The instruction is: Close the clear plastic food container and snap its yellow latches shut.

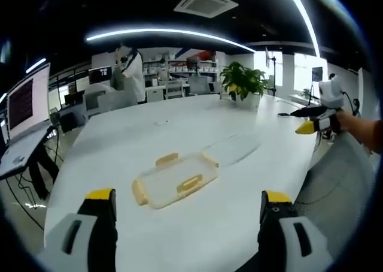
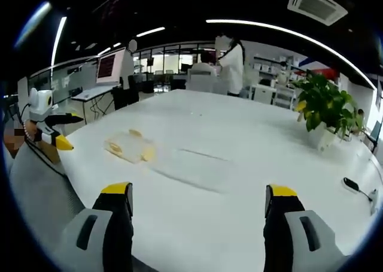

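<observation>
Bare white table [image 1: 179,236] spreads between the left gripper's [image 1: 187,207] wide-set jaws at the bottom of the left gripper view, up to the lid [image 1: 175,180] lying flat at centre. The clear container [image 2: 194,166] sits mid-frame in the right gripper view, open table before it. A potted plant [image 1: 242,83] stands at upper right, well apart. The right gripper [image 1: 316,123] hovers at the right edge.
</observation>
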Motion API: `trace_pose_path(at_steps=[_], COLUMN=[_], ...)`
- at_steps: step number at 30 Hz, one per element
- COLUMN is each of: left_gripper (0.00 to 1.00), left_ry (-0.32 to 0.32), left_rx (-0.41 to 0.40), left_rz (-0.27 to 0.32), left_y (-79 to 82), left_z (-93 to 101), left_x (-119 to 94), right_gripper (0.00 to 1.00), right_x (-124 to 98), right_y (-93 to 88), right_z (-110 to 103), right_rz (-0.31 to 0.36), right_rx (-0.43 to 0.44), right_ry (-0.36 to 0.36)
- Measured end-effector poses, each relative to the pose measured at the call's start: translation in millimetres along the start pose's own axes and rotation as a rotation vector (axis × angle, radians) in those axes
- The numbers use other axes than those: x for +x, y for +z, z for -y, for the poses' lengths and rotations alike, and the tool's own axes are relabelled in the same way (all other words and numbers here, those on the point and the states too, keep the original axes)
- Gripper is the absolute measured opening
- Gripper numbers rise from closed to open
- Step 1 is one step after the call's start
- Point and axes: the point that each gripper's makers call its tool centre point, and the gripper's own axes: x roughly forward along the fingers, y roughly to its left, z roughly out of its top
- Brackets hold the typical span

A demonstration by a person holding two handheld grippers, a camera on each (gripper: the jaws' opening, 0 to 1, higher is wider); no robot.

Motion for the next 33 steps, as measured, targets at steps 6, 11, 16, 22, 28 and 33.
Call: trace_pose_path(at_steps=[6, 11, 16, 22, 28, 33], left_gripper=[0.98, 0.99, 0.98, 0.98, 0.98, 0.98], left_ry=[-0.009, -0.010, -0.003, -0.003, -0.005, -0.013], left_rx=[0.001, 0.012, 0.005, 0.010, -0.003, -0.008], left_rz=[-0.004, -0.018, -0.014, -0.025, -0.015, -0.023], left_y=[-1.3, -4.4, -3.6, -4.9, -2.8, -4.6], left_z=[0.6, -0.5, -2.9, -3.2, -4.2, -2.8], left_x=[0.5, 2.3, 2.4, 4.4, 4.8, 6.0], right_gripper=[0.89, 0.89, 0.88, 0.88, 0.88, 0.88], right_x=[2.3, 3.0, 3.5, 4.0, 4.7, 3.8], right_y=[-2.1, -3.9, -4.8, -5.2, -6.5, -7.1], right_z=[-1.6, -2.0, -1.8, -1.4, -0.9, 0.7], right_rz=[-0.009, -0.016, -0.024, -0.034, -0.044, -0.045], right_rx=[-0.011, -0.009, -0.012, -0.029, -0.028, -0.009], right_ry=[-0.003, -0.005, -0.009, -0.019, -0.018, -0.019])
